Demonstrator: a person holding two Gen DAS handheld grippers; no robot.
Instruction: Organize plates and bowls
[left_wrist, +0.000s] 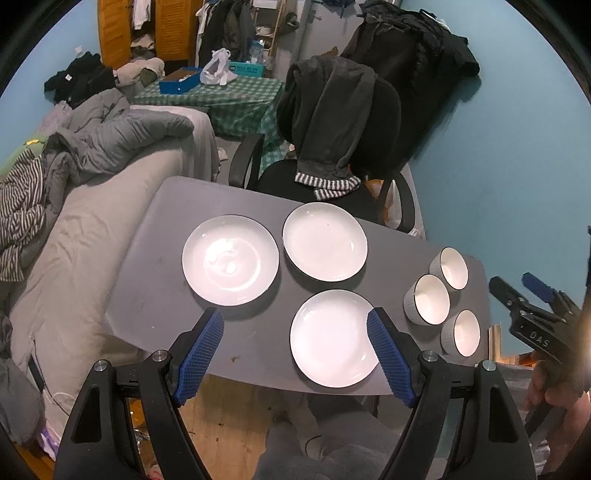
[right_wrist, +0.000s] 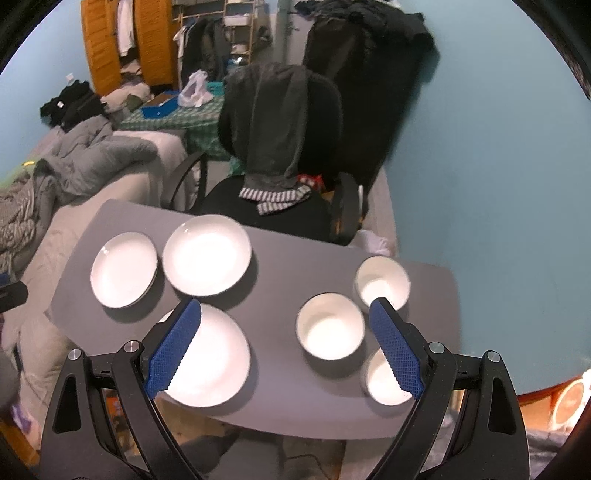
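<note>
Stacking has not begun: the grey table carries three white plates and three white bowls, each lying apart. In the left wrist view the plates occupy the centre: left plate at 10 o'clock, far plate at 12 o'clock, near plate at 6 o'clock. The bowls sit at 3 o'clock: far bowl, middle bowl, near bowl, close together and possibly touching.

Left gripper: jaws spread wide, holding nothing, hovering over the near plate. Right gripper: jaws spread wide, empty, above the middle bowl.

Probable faults, largest item first:
- Plates are shallow and glazed; a rim pinch can slip and let the plate drop.
- The near plate lies close to the table edge; a push can send it off.
- Bowls are closely grouped; a descending finger can knock a neighbour.

Legible marking: "DAS" on the right gripper body. No other writing can be read.
</note>
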